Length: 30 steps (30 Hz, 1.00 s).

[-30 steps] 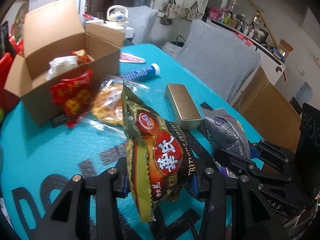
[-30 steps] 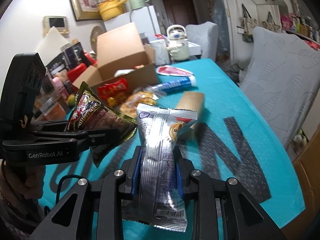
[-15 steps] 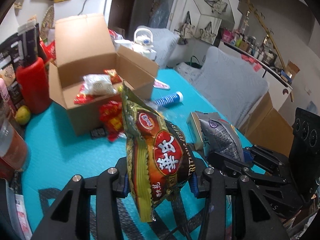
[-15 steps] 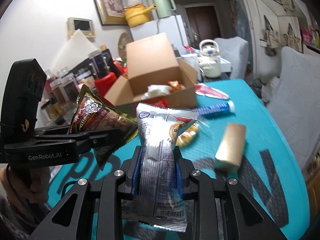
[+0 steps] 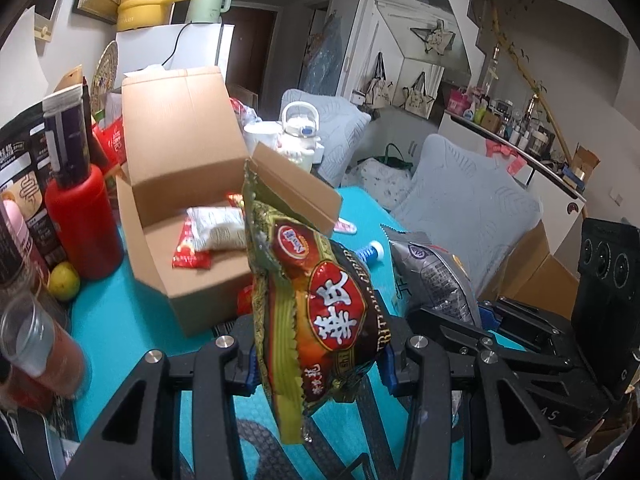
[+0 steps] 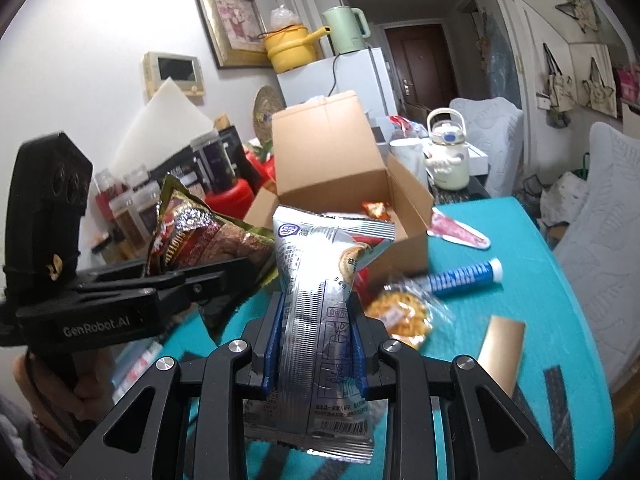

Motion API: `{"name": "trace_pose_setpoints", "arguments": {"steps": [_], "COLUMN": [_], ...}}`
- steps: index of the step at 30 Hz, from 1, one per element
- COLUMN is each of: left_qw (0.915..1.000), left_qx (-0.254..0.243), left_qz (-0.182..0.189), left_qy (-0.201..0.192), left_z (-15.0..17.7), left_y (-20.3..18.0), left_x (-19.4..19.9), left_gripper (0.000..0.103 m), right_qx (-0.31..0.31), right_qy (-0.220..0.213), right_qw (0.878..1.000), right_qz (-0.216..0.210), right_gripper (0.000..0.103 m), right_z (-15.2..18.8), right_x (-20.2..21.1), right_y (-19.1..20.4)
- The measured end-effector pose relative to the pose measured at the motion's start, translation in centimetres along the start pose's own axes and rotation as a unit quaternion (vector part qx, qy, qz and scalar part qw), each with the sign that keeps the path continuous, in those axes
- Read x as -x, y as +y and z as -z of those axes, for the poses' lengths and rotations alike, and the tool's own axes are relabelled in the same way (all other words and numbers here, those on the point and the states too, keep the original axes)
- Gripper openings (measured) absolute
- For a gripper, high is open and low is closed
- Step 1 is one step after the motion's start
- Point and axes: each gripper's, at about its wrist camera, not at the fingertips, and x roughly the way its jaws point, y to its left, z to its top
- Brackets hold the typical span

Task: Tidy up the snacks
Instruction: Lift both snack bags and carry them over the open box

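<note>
My left gripper (image 5: pixel 320 364) is shut on a green and brown snack bag (image 5: pixel 308 300) with a red label, held upright above the teal table (image 5: pixel 120 312). My right gripper (image 6: pixel 316 344) is shut on a silver snack bag (image 6: pixel 320 304), also lifted. Each gripper shows in the other's view: the right one (image 5: pixel 452 312) with its silver bag (image 5: pixel 432 268), the left one (image 6: pixel 224 276) with its green bag (image 6: pixel 200 232). An open cardboard box (image 5: pixel 192 216) stands ahead, with a white packet (image 5: pixel 220 228) and a red packet (image 5: pixel 190 248) inside.
On the table lie a clear bag of yellow snacks (image 6: pixel 400 312), a blue tube (image 6: pixel 460 276), a gold box (image 6: pixel 502 344) and a pink wrapper (image 6: pixel 460 232). A red bottle (image 5: pixel 84 224), jars (image 5: pixel 36 344) and a lemon (image 5: pixel 64 280) crowd the left edge. Padded chairs (image 5: pixel 468 208) stand to the right.
Both grippers have risen with their bags and come nearer the cardboard box, whose inside now shows more fully. The grips have not changed.
</note>
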Motion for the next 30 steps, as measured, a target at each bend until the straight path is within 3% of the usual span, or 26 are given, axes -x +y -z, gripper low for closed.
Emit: {"name": "trace_pose_setpoints", "arguments": {"steps": [14,30], "left_qw": [0.9997,0.9960], "left_qx": [0.006,0.015], "left_qz": [0.000,-0.061], "left_qy": [-0.026,-0.063], "left_z": [-5.2,-10.8], "left_y": [3.5,8.9], "left_x": [-3.2,-6.9], "left_gripper": [0.044,0.044], "right_qx": [0.013,0.068], "right_qy": [-0.008,-0.012], "right_qw": [1.000,0.997], "right_qz": [-0.013,-0.032], "right_gripper": [0.029,0.029], "right_z": [-6.0,-12.2], "right_x": [-4.8,-12.4], "right_y": [-0.6,-0.6]}}
